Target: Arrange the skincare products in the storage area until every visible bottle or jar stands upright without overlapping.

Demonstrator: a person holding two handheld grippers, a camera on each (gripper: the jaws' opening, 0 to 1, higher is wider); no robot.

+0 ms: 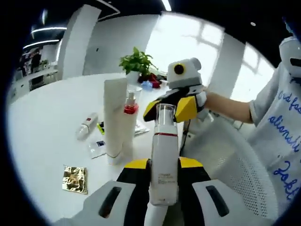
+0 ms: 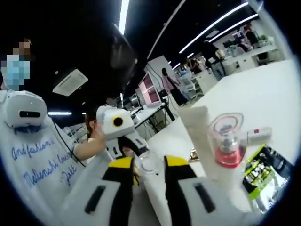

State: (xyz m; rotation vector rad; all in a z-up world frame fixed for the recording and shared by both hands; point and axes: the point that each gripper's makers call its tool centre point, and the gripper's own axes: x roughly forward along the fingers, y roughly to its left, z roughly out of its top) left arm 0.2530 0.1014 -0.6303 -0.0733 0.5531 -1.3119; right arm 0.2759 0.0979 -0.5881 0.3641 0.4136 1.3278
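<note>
Glossy white plastic bottle (image 1: 163, 165), clear cap; crinkled gold foil sachet (image 1: 75, 179); matt tube (image 1: 115, 120).

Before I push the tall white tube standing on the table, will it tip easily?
Probably yes. The white tube stands tall and thin on its narrow cap end, so a high push would likely topple it. It looks soft, so it may bend. The pump bottle close beside it might fall too.

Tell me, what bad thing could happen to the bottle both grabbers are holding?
The tall white bottle sits between the left hand-held gripper, while the right hand-held gripper pinches its clear cap. If they pull apart, the cap might pop off or the bottle might slip. Swinging it sideways could also knock over the upright white tube and the red-collared spray bottle beside it.
</note>
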